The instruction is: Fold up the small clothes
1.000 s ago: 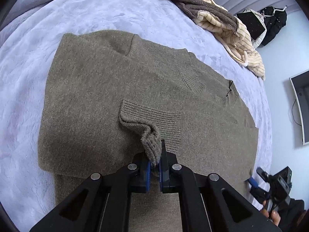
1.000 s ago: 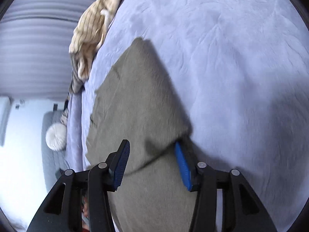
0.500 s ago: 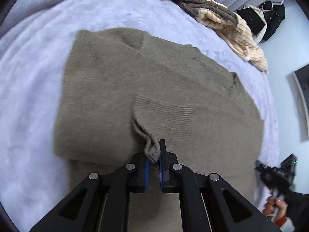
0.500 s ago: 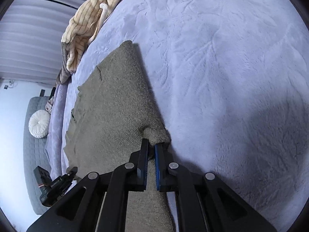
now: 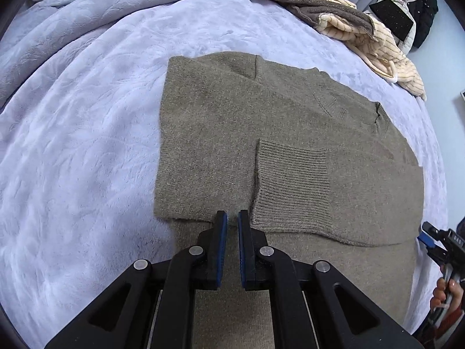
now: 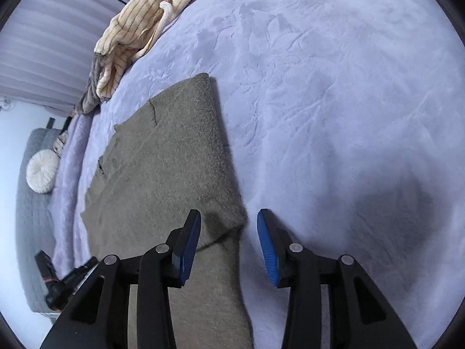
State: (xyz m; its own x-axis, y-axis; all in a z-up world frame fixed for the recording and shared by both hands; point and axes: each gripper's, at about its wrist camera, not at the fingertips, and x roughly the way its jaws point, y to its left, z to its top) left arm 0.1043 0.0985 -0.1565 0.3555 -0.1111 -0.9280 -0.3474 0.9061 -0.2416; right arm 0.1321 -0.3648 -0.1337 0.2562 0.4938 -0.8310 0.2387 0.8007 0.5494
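1. The left claw (image 5: 232, 218) hovers with its 2 blue pads pressed nearly together, only a narrow slot between them, pinching nothing.
2. The olive knit sweater (image 5: 261, 145) lies flat on the lavender bed (image 5: 87, 145), spreading ahead of the left claw and under it.
3. The sweater's ribbed cuff (image 5: 290, 180) lies on the body just ahead and right of the left claw, the sleeve folded across.
4. The right claw (image 6: 229, 224) stands spread and its jaws are opening; the sweater's folded corner (image 6: 226, 218) lies below, between the pads, touching neither.
5. In the right wrist view, the sweater (image 6: 162, 160) stretches ahead and left of the right claw, with bare bed (image 6: 334, 101) to its right.
6. A cream striped blanket (image 5: 377, 43) is heaped well beyond the sweater.
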